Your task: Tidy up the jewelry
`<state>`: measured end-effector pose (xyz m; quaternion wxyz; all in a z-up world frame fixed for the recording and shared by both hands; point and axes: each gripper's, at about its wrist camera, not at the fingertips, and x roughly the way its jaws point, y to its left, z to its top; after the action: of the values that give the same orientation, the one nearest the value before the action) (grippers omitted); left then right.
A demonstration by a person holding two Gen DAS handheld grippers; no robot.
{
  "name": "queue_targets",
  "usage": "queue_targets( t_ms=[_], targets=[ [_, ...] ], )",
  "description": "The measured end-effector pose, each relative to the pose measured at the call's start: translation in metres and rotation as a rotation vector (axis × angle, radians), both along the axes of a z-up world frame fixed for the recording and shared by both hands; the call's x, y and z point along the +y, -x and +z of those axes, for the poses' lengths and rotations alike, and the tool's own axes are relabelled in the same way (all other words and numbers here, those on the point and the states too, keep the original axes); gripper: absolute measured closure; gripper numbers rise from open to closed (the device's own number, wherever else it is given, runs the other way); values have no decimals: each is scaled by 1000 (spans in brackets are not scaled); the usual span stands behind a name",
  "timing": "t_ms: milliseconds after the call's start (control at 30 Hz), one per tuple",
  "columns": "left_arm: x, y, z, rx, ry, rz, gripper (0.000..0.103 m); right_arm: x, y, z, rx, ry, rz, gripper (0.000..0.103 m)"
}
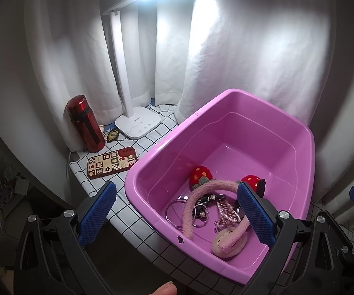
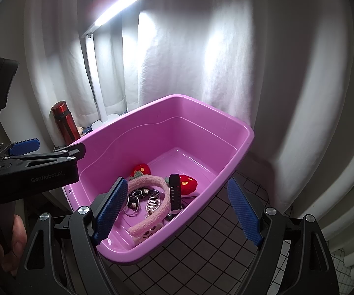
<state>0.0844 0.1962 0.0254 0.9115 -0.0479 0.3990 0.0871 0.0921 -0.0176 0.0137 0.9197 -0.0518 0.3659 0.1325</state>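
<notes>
White pleated curtains (image 1: 250, 61) back a desk (image 1: 137, 223) under a black-gridded white cloth. A glossy purple plastic tub (image 1: 307, 147) holds a fuzzy pink headband (image 1: 201, 191), crocheted red strawberries (image 1: 200, 174) and thin silver rings (image 1: 174, 209) near the desk's front edge. Left tongs (image 1: 177, 218) and right tongs (image 2: 177, 216) both gape wide, gripping nothing.

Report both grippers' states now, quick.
Left gripper: open, holding nothing, over the near end of the purple plastic tub.
Right gripper: open, holding nothing, over the tub's near corner.
</notes>
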Motion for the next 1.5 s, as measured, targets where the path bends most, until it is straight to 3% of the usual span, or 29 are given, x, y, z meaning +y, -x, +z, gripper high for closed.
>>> queue_targets(
  t_ms=[1500],
  targets=[
    [1, 0, -4, 3, 29, -1, 6, 3, 4, 2, -5, 9, 5, 24]
  ],
)
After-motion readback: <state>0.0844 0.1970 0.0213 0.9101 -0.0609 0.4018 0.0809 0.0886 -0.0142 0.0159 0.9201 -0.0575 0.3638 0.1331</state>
